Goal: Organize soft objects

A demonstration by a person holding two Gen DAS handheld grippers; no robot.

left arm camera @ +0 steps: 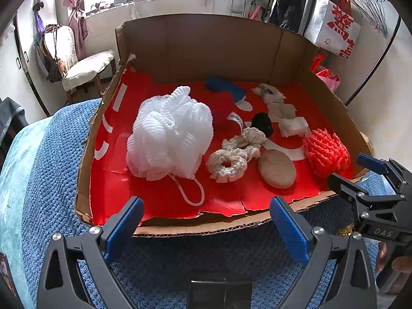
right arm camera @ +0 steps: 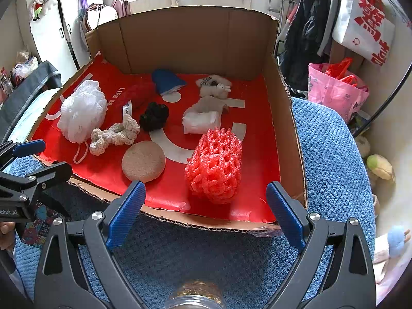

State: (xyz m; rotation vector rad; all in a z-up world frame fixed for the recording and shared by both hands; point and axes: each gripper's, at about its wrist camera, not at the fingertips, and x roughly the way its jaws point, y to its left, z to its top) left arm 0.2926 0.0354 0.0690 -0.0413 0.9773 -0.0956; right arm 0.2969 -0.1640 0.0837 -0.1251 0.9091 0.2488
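Both our grippers, left (left arm camera: 206, 213) and right (right arm camera: 204, 198), hang spread and empty before the box (left arm camera: 195, 38) rim. Nearest the right: red net (right arm camera: 215, 166), sponge (right arm camera: 143, 161). Further in: scrunchies (right arm camera: 116, 135), white pouf (left arm camera: 170, 135), tissues (right arm camera: 202, 121), plush (right arm camera: 215, 87). All loose in the box; sorted or unsorted, can't tell.

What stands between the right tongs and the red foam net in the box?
Nothing visible. The right tongs are open just outside the low front edge of the cardboard box; the red foam net lies straight ahead, apart from the other items.
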